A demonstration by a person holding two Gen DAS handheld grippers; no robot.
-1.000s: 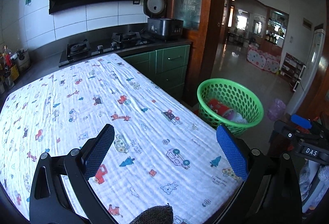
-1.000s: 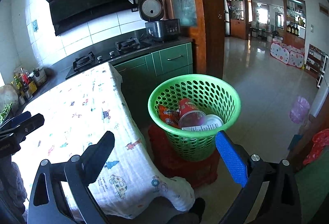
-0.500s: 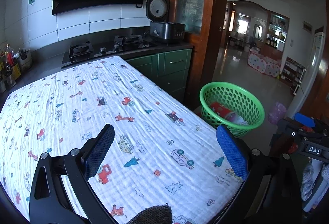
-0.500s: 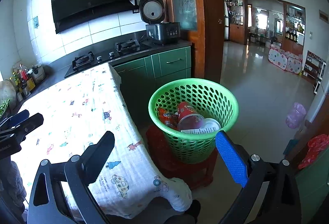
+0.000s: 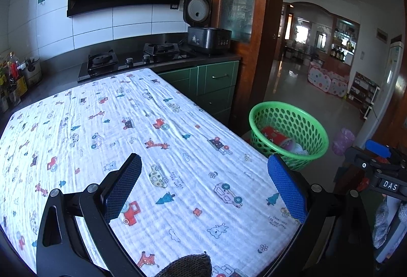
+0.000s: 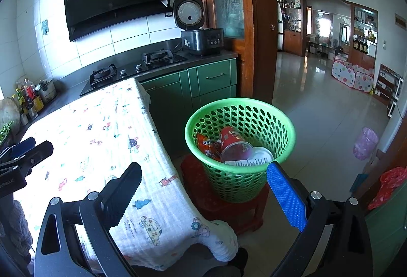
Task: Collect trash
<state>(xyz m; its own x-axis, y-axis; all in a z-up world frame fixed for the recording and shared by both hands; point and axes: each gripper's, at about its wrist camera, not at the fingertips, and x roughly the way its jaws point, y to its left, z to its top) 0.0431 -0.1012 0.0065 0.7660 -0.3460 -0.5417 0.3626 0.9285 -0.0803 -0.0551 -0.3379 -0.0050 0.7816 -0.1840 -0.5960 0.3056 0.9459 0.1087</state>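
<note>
A green mesh basket (image 6: 240, 147) stands on a red stool (image 6: 223, 208) beside the table's right edge; it also shows in the left wrist view (image 5: 288, 134). Inside lie a red cup (image 6: 232, 146), an orange wrapper (image 6: 207, 146) and a white lid (image 6: 260, 153). My left gripper (image 5: 203, 188) is open and empty above the cartoon-print tablecloth (image 5: 114, 139). My right gripper (image 6: 203, 195) is open and empty, in front of the basket and a little above it. The right gripper also shows at the right edge of the left wrist view (image 5: 376, 162).
A gas hob (image 5: 132, 58) and a rice cooker (image 5: 207, 30) sit on the dark counter behind the table. Green cabinets (image 6: 203, 83) and a wooden door frame (image 6: 257, 22) stand behind the basket. Bottles (image 5: 12, 73) crowd the left counter. Tiled floor (image 6: 318, 104) stretches right.
Both views have pulled back and risen slightly, so the basket and table look a little farther and lower. Both grippers stay open and empty.
</note>
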